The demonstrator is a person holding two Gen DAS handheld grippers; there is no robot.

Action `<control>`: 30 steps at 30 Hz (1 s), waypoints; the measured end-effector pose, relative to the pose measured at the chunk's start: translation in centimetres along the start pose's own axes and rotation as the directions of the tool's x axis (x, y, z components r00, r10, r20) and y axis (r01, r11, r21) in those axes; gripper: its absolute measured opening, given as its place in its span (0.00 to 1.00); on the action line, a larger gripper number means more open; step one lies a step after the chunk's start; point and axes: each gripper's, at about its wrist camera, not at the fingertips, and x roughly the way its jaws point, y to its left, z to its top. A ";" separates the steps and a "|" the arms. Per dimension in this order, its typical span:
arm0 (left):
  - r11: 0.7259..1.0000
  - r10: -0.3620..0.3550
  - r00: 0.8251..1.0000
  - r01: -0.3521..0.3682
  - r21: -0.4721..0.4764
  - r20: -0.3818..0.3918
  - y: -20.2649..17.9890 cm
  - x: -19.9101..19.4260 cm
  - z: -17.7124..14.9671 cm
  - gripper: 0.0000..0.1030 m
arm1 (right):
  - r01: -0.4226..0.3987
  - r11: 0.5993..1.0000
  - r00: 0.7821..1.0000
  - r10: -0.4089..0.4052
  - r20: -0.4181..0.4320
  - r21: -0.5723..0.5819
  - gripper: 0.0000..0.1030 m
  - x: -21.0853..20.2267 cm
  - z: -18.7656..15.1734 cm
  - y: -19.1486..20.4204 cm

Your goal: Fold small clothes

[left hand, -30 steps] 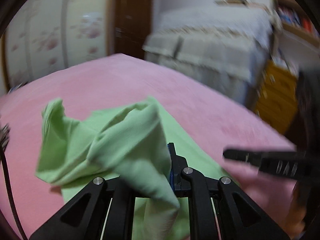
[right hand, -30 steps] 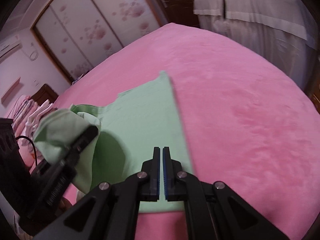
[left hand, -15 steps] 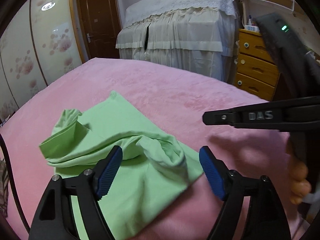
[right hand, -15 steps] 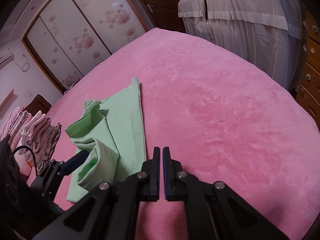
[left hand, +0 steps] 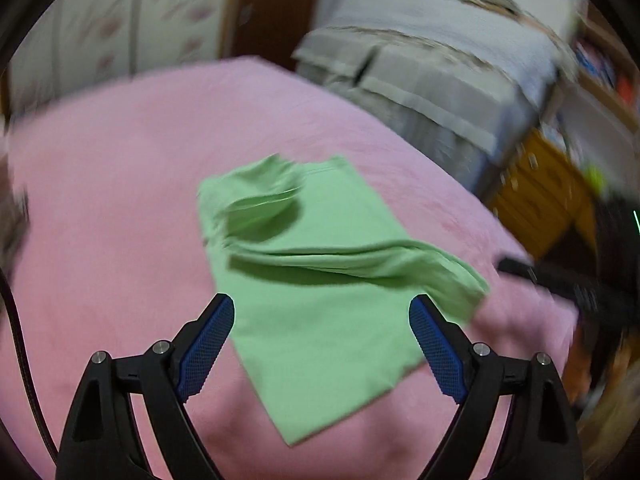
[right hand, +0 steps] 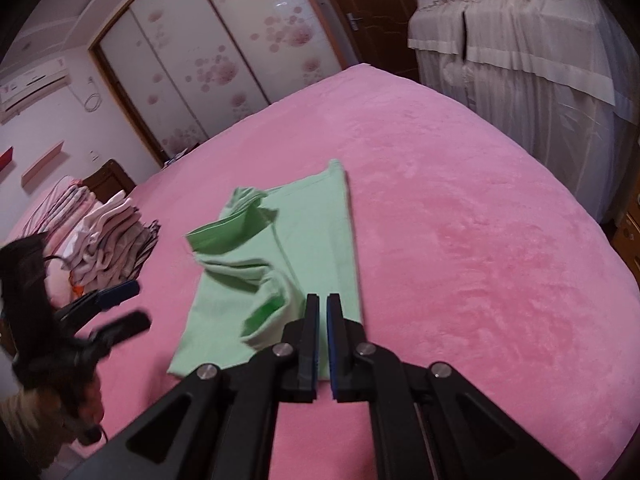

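A light green garment (left hand: 320, 320) lies on the pink bed cover (left hand: 100, 240), one side folded over loosely into a rumpled ridge. My left gripper (left hand: 321, 301) hovers above its near part, jaws wide and still opening, nothing touching the blue pads. In the right wrist view the garment (right hand: 312, 232) lies ahead and to the left. My right gripper (right hand: 323, 300) hangs over its near right edge, its jaws just opening to a narrow slit with nothing in it. The left gripper (right hand: 132, 306) shows at the far left, clear of the cloth. A blurred right finger (left hand: 520, 268) shows at the right.
A stack of folded clothes (right hand: 108, 240) sits on the bed's left side. A cloth-covered piece of furniture (right hand: 520, 60) stands beyond the bed, with wooden drawers (left hand: 548, 192) beside it. Flowered wardrobe doors (right hand: 200, 60) line the back wall. A hand (right hand: 80, 396) holds the left gripper.
The left gripper let go of the green cloth, opened wide and drew back. The lifted flap now rests folded over the garment. The right jaws parted slightly.
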 end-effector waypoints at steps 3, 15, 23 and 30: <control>0.983 -0.063 0.998 0.057 -0.177 -0.029 4.2 2.5 0.9 0.86 | -0.005 0.999 1.000 0.006 0.020 -0.042 0.34 -0.6 -0.8 1.5; 0.935 -0.168 0.983 0.136 -0.328 -0.071 7.2 9.1 2.7 0.79 | 0.038 0.984 0.999 -0.040 -0.005 -0.173 0.49 1.0 -3.1 4.2; 0.934 -0.174 0.983 0.143 -0.328 -0.064 6.5 9.8 4.4 0.75 | 0.043 0.983 0.999 -0.044 -0.003 -0.179 0.49 1.6 -3.1 4.6; 0.931 -0.146 0.986 0.108 -0.350 -0.084 6.1 10.5 5.4 0.59 | 0.056 0.980 0.998 -0.059 -0.009 -0.191 0.49 2.3 -3.3 4.8</control>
